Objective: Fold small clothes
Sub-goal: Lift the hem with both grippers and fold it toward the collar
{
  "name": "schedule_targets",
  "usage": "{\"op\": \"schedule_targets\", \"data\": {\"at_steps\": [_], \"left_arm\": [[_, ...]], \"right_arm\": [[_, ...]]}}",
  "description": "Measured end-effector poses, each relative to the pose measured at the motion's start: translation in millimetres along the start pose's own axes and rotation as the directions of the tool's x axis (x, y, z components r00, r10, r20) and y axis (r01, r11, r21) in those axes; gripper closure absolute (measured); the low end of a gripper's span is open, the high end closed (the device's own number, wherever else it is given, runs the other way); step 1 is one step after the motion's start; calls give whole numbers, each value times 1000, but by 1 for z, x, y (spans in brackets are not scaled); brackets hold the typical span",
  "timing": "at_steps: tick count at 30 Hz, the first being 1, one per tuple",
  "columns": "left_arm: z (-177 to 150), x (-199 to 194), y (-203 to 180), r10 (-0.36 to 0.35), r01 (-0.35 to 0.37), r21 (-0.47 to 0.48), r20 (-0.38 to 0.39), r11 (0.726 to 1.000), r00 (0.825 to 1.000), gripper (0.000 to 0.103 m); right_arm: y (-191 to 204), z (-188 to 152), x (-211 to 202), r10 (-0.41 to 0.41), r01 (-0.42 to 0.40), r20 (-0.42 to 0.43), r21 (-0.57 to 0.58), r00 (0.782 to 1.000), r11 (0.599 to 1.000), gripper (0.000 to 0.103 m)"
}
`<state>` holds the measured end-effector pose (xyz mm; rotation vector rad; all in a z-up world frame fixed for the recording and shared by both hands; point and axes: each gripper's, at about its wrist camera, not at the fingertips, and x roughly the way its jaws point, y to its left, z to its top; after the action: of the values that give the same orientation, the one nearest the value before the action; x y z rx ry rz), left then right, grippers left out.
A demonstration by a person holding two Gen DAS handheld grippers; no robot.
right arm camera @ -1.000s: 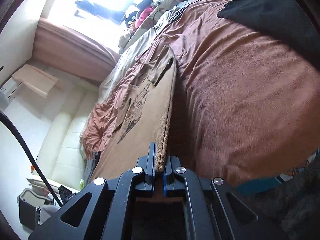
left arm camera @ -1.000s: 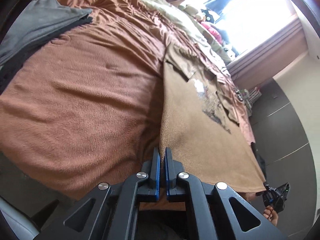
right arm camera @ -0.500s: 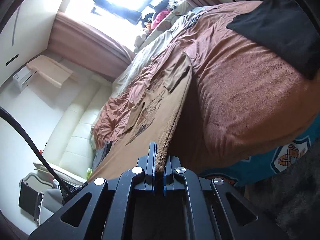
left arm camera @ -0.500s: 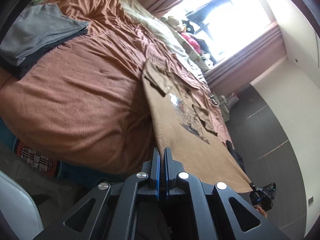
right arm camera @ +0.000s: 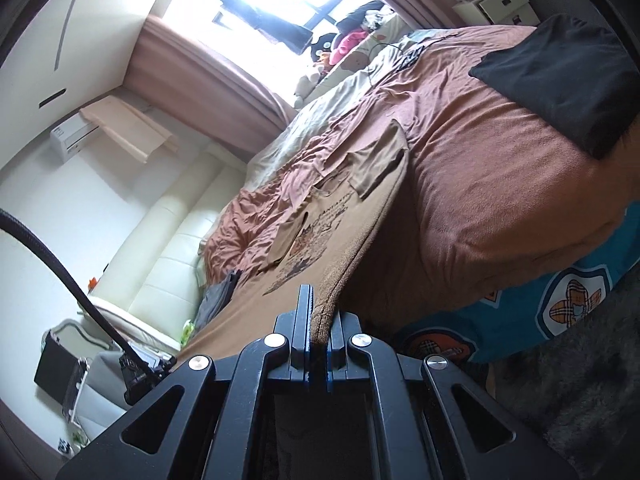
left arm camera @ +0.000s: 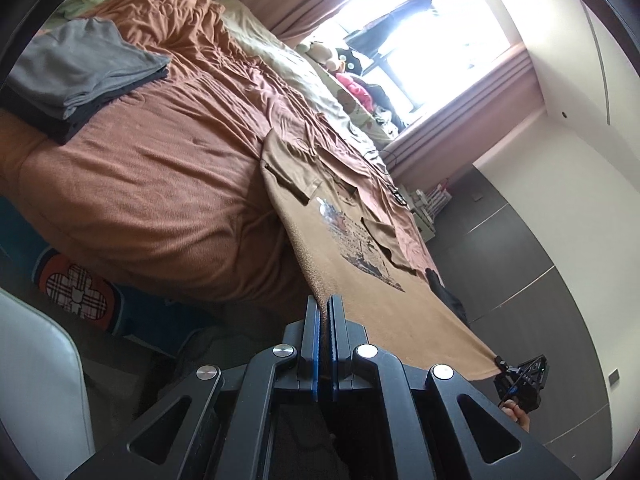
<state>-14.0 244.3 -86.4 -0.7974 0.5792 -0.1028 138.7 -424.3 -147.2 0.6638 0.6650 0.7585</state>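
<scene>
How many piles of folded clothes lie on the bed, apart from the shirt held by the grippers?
2. A grey folded pile lies on the brown bedcover to one side of the tan T-shirt; a black folded pile lies to the other. More may be hidden.

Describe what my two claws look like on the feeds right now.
Both match: the left claw and the right claw have matte black angular frames with triangular cutouts, four round silver bolts across each, and blue-edged finger pads. A black braided cable arcs through the right view.
</scene>
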Motion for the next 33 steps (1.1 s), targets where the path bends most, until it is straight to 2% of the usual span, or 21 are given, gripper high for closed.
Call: {"op": "schedule_targets", "data": {"at_steps": [8, 16, 23, 33], "left_arm": [[-16, -18, -8, -9, 10, 31, -12, 999, 1000, 100], [-10, -19, -13, -24, 24, 15, 12, 1000, 1000, 100], [17, -15, -39, -39, 36, 54, 40, 998, 998, 100], [88, 2, -71, -33, 25, 89, 87, 996, 996, 100]], "right_arm": [[-6, -9, -10, 14, -14, 6, -12, 1000, 1000, 102], [0, 17, -1, 24, -23, 14, -28, 1000, 999, 102], [16, 55, 15, 54, -51, 42, -74, 998, 996, 102], [33, 115, 58, 42, -35, 61, -118, 997, 992, 102]]}}
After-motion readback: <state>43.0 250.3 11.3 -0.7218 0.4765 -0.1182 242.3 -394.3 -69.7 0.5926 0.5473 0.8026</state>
